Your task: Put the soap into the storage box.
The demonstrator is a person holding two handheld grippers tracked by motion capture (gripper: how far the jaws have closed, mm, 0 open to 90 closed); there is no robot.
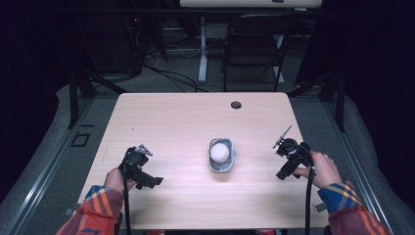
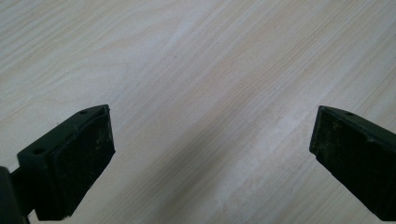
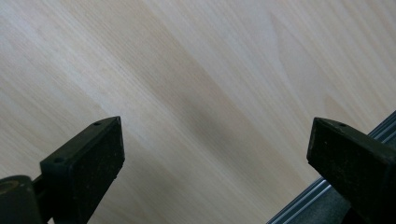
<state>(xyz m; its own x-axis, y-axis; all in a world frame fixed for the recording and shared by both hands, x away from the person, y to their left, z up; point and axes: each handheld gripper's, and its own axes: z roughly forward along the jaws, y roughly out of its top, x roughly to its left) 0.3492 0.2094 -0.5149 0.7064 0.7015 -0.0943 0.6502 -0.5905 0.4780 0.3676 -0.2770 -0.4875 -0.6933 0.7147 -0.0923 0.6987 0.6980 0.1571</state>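
Your landmark is the grey holder (image 1: 222,164) standing near the middle of the surface (image 1: 186,117), with the white egg-shaped ball (image 1: 220,152) seated in it. Nothing touches the holder or the ball.

Your left gripper (image 1: 148,180) sits well to the left of the holder, near the front left part of the surface, with your left hand (image 1: 117,180) behind it. In the left gripper view its 2 jaws stand wide apart with bare wood grain between them, clamped on nothing.

Your right gripper (image 1: 283,171) sits well to the right of the holder, close to the right edge of the surface, held by your right hand (image 1: 323,169). In the right gripper view its 2 jaws are also spread wide, with plain wood between them and the metal rail (image 3: 303,200) beside the surface edge showing at the lower right corner. It holds nothing.

Beyond the holder, near the far edge of the surface, is a round cable hole (image 1: 236,105); a dark folding chair (image 1: 254,46) stands on the floor farther back.
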